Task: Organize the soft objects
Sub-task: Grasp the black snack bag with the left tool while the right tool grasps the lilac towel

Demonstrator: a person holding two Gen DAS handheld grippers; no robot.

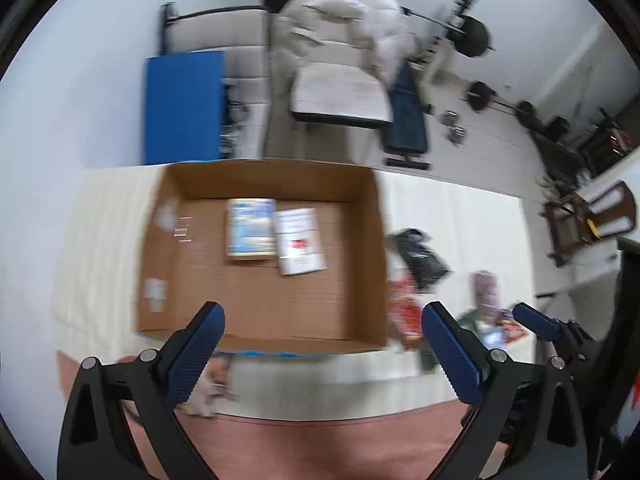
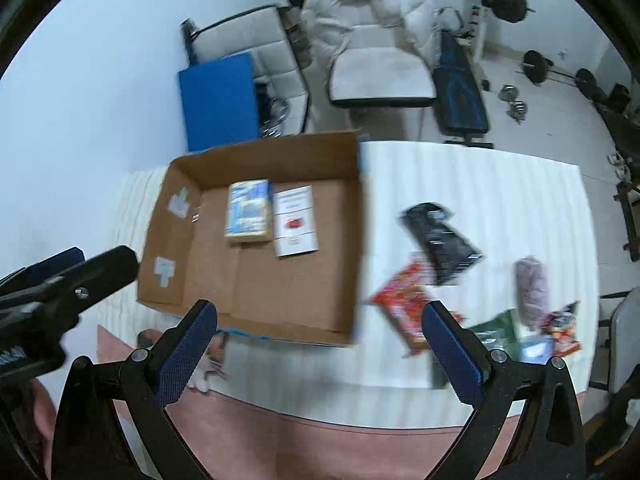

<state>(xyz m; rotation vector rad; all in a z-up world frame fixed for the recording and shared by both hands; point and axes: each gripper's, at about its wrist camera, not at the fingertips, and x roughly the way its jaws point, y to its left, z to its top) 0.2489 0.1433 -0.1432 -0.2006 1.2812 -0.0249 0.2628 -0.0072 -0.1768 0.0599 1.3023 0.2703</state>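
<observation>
An open cardboard box (image 1: 360, 240) (image 2: 348, 184) stands on a white-covered table (image 2: 480, 200). Inside lie a blue-and-yellow packet (image 1: 251, 229) (image 2: 248, 213) and a white packet (image 1: 299, 240) (image 2: 295, 221). Right of the box lie a black pouch (image 2: 440, 240) (image 1: 420, 256), a red packet (image 2: 404, 304) (image 1: 404, 312), a purple packet (image 2: 532, 292), a green packet (image 2: 496, 332) and more. My left gripper (image 1: 324, 360) is open and empty, above the box's near edge. My right gripper (image 2: 320, 356) is open and empty, above the near table edge.
A small white soft item (image 2: 208, 368) (image 1: 208, 388) lies at the table's near edge, by the box. A pink surface (image 2: 320, 448) lies below. Behind the table are a blue mat (image 2: 220, 100), a white recliner (image 2: 372, 40), a weight bench (image 2: 460, 92) and barbells (image 2: 560, 72).
</observation>
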